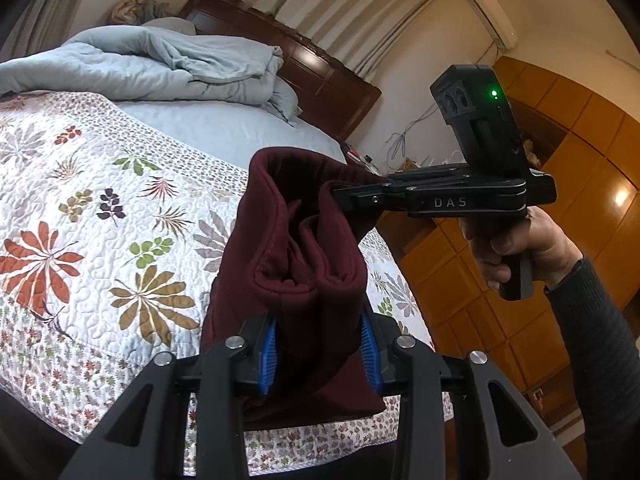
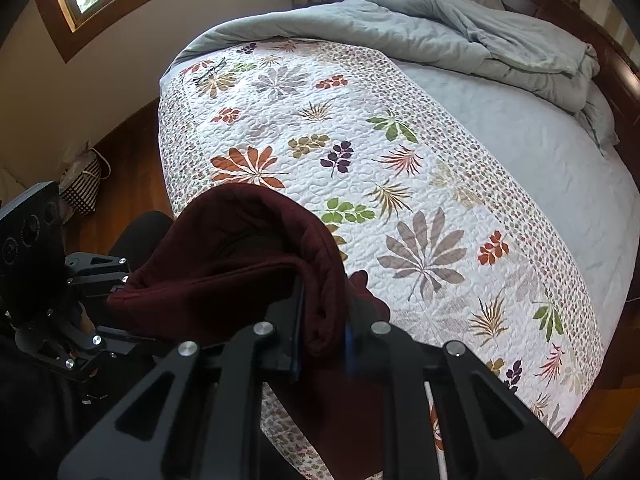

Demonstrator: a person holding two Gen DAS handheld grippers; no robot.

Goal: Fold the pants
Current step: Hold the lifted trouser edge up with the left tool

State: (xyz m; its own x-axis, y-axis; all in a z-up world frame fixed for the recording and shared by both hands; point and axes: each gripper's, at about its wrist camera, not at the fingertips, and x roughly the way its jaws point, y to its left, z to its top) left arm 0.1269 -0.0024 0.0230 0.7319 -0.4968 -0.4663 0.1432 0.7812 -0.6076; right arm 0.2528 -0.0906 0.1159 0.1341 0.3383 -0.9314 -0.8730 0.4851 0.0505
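Note:
The dark maroon pants point(image 1: 304, 240) hang bunched in the air over the near edge of the bed, held between both grippers. In the left wrist view my left gripper point(image 1: 320, 346) is shut on a thick bundle of the fabric, its blue pads point(image 1: 269, 354) pressing each side. My right gripper point(image 1: 340, 196), held by a hand in a dark sleeve, pinches the pants' upper edge from the right. In the right wrist view the right gripper point(image 2: 324, 328) is shut on a fold of the pants point(image 2: 240, 248), and the left gripper point(image 2: 116, 292) grips the cloth's left end.
A floral quilt point(image 2: 400, 160) covers the bed, with a crumpled pale blue duvet point(image 2: 460, 32) by the dark wooden headboard point(image 1: 320, 72). Glasses point(image 2: 208, 72) lie on the quilt's far corner. A wooden wardrobe point(image 1: 560, 200) stands to the right. A striped bag point(image 2: 82, 184) sits on the floor.

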